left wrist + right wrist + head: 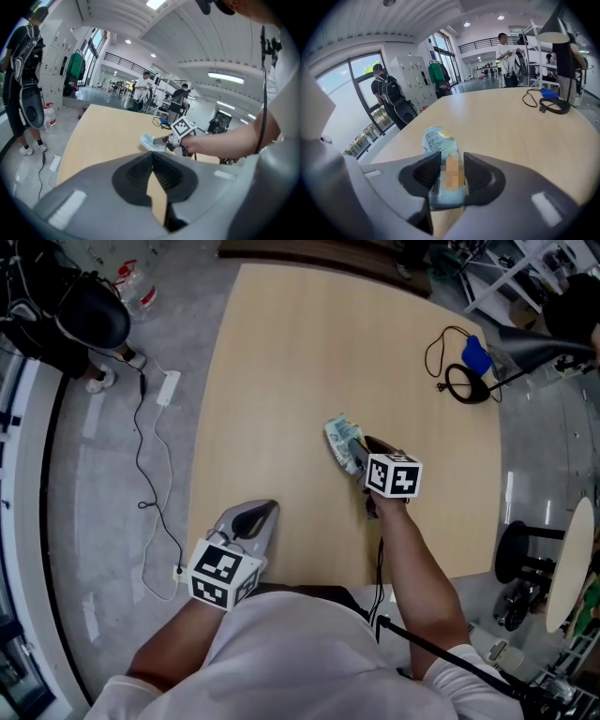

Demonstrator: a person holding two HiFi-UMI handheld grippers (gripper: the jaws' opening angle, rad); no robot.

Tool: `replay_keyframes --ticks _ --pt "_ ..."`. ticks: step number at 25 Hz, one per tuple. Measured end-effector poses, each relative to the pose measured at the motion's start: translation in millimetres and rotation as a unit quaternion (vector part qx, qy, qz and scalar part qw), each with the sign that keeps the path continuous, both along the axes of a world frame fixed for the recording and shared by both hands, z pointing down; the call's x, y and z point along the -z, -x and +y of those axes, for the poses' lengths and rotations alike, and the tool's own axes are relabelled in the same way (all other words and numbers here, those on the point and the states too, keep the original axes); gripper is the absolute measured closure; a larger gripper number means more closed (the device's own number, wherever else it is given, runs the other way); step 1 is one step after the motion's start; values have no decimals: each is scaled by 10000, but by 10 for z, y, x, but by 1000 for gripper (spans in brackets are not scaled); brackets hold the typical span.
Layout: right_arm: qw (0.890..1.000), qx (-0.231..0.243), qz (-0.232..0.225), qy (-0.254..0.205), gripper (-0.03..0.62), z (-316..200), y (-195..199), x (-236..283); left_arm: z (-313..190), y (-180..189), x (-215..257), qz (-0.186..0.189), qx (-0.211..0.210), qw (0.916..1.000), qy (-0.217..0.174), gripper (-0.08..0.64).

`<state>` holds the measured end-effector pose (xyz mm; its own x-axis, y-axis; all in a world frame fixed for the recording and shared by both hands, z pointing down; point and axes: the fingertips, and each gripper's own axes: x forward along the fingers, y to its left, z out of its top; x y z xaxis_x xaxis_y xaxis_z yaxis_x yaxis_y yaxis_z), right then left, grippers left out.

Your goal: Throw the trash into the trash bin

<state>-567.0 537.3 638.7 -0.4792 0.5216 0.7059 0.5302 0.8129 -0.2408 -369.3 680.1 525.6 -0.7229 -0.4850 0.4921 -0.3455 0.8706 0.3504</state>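
Tabletop (281, 362) of pale wood fills the head view, bare apart from a black cable (466, 385) far off near its right corner. No trash bin shows in any view, so the sensible first move is probably to look for it before swinging the load anywhere.

The left gripper (265, 510) hangs over the near table edge, well apart from the work. Its jaws are closed tip to tip with nothing between them, and it is best left parked there.

The right gripper (449, 164) is over the middle of the table, jaws partly closed onto the trash (438, 140), a crumpled pale blue-green wrapper. The wrapper stands up between the pads, with most of its length sticking out past the tips. It looks raised off the wood, though the views do not settle that.

Being soft and light, it could slip or flop. A steady squeeze, a smooth carry and release only right over the bin would seem safest.
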Motion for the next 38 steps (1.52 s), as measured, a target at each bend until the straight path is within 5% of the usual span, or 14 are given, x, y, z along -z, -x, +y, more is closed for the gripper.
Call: replay_keyframes --ticks 8,20,38 --pt "9954 -432 -187 836 443 -145 -376 543 -43 104 140 -357 -197 9991 -58 552" --pt "9743 -1066 -739 1842 443 -465 -1063 1562 -288 203 472 -916 -757 9925 -292 552" --pt "9339 -2310 -1441 2317 443 -1279 -2156 2214 -1243 -92 884 -1419 -2263 9624 -500 552"
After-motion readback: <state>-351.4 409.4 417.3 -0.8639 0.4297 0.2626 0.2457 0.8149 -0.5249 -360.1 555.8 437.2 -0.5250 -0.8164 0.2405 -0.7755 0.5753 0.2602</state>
